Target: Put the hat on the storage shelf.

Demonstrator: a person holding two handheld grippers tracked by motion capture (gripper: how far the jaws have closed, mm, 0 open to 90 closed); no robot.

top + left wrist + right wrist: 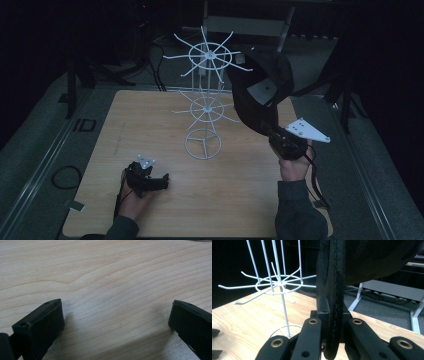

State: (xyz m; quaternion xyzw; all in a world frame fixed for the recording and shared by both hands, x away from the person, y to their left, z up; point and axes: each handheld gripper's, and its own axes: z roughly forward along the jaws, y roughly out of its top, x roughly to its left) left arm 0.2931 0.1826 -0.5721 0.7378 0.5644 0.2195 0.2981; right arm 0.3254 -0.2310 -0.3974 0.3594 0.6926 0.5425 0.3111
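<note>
The right gripper (272, 131) is clamped on the brim of a black fabric cap (260, 90), holding it raised just right of the white two-tier wire rack (205, 107), its crown near the rack's upper spokes. The left gripper (162, 181) rests near the rack's ring base on the pale wooden table (112, 277), jaws spread, gripping nothing.

cap (372, 260): crown cut off by the right gripper view's top edge.
rack (205, 100): right hooks partly hidden behind the cap.
right gripper (280, 137): jaws hidden by the cap's brim in the high view.
</note>
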